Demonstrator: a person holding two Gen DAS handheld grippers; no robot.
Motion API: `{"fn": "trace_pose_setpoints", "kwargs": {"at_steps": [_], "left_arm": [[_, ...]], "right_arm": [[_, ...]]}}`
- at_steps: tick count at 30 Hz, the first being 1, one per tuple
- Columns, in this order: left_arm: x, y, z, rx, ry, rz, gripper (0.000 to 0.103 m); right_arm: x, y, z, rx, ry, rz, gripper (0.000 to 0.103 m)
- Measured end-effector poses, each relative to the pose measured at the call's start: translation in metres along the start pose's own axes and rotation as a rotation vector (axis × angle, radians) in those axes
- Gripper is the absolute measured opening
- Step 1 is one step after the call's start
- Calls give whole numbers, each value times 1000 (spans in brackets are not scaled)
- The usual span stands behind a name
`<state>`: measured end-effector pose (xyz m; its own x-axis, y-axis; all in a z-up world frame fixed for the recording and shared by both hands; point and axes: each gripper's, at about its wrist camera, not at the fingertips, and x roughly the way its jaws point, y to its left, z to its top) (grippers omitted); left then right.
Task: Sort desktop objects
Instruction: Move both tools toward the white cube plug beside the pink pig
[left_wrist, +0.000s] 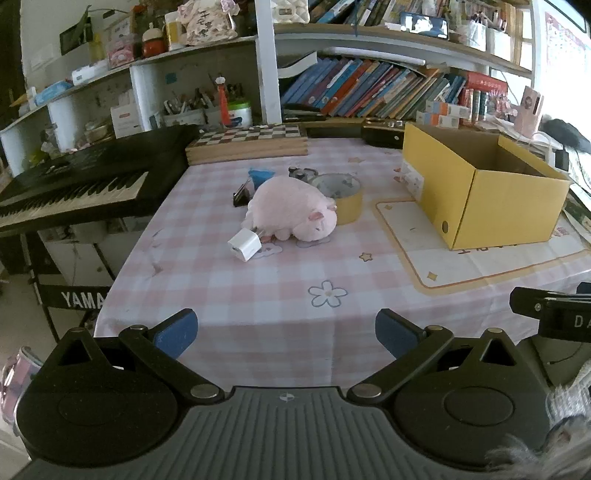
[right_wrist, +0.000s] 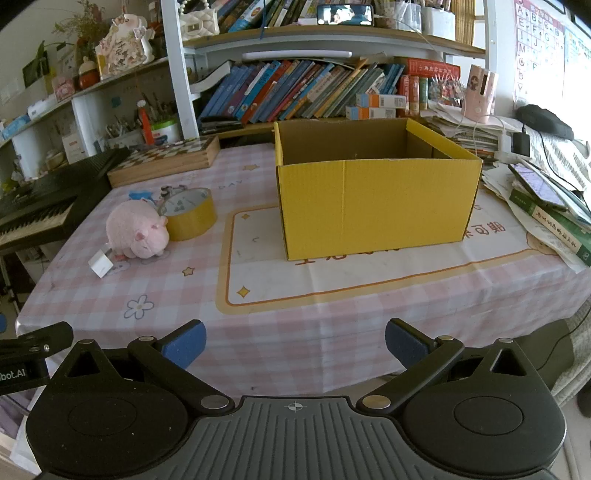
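Home study/kid's room. Worktop (right_wrist: 332, 325) has a pink gingham cloth with flower prints, packed bookshelf (right_wrist: 303, 92) behind, Yamaha keyboard (left_wrist: 74, 184) at left, chessboard box (left_wrist: 247, 142), alphabet poster (right_wrist: 535, 44) on wall, trinkets and pen pots on white shelves (left_wrist: 92, 81).

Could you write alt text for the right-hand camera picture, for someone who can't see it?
An open, empty-looking yellow cardboard box stands on a pink checked tablecloth; left of it lie a pink plush pig, a yellow tape roll and a white plug adapter. The right tongs, wide open, hold nothing.
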<state>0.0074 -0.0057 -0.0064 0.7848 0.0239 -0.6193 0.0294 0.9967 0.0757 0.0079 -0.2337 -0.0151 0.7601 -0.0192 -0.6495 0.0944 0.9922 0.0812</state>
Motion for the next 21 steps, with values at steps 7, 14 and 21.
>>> {"fn": "trace_pose_setpoints", "kwargs": {"at_steps": [7,14,21], "left_arm": [[-1,1,0,1,-3,-8,103],[-3,5,0,-4,-4,-9,103],[-2,13,0,-11,0,-2,103]], "right_arm": [[1,1,-2,-4,0,4,103],[-3,14,0,-30,-14,7,103],[-3,23,2,-50,-10,42,103]]}}
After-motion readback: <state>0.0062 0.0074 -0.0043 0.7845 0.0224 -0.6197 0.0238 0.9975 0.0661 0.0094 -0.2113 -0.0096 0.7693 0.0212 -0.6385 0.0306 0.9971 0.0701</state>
